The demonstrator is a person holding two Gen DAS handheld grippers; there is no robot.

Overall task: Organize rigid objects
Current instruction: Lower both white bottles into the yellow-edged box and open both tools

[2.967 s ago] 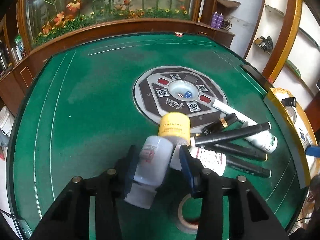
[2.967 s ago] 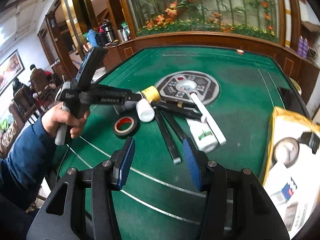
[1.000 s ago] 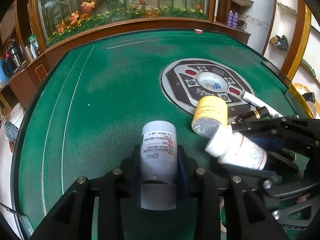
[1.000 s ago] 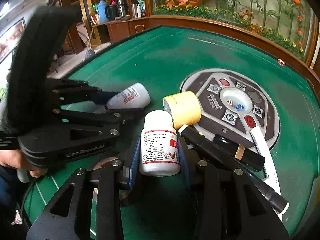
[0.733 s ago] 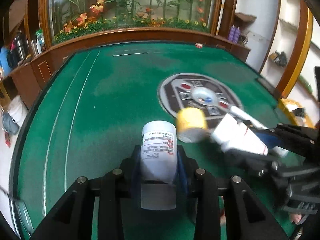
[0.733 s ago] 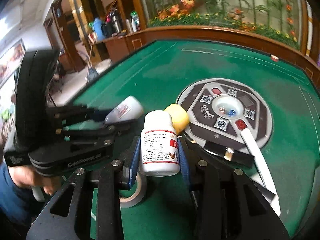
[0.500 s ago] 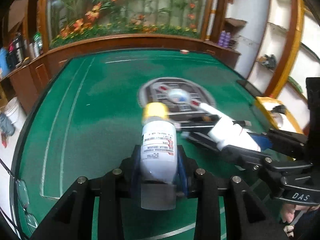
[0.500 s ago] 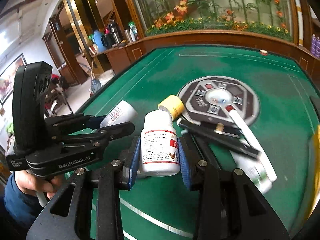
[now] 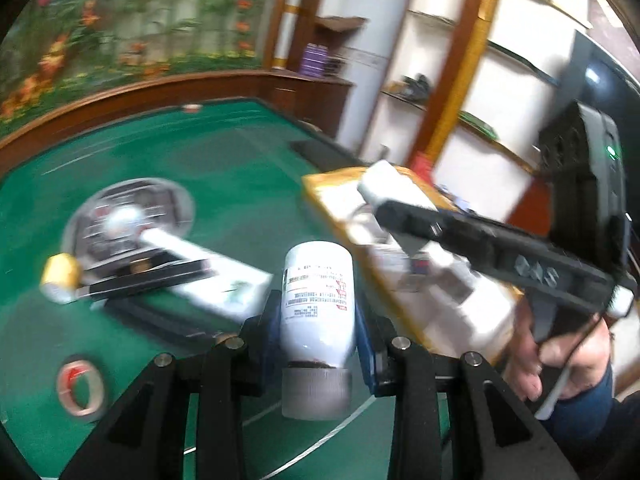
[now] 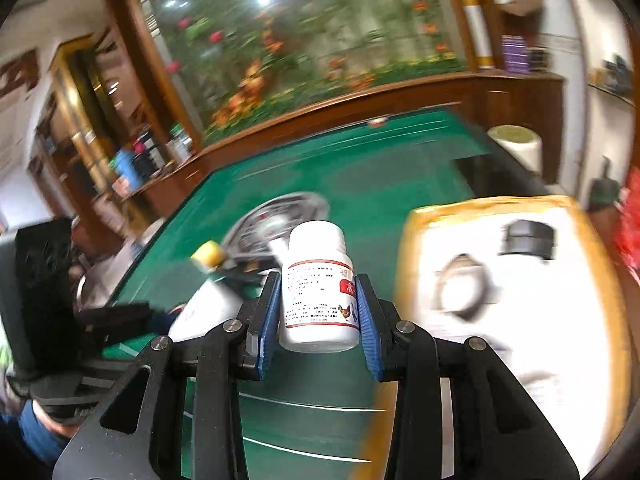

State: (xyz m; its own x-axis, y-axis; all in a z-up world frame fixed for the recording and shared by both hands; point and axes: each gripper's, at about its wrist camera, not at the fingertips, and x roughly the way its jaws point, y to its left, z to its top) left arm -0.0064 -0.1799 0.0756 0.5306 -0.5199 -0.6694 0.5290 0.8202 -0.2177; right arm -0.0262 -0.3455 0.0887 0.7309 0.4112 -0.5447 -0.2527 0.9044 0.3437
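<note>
Left wrist view shows a white bottle (image 9: 318, 300) at lower centre gripped by the left claw (image 9: 318, 332) over the green counter (image 9: 248, 184), while in the right wrist view the right claw (image 10: 318, 320) grips a labelled bottle (image 10: 318, 292) at centre, beside a yellow-rimmed tray (image 10: 412, 240).

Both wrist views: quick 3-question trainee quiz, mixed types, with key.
1. True or false: the left claw is empty.
2. What does the right claw grip? A) tape roll B) white bottle C) black pen
3. Fill in: the tape roll lies on the green ____.

Key: 1 false, it grips a white bottle. 2 B, the bottle with a hen picture. 3 table.
</note>
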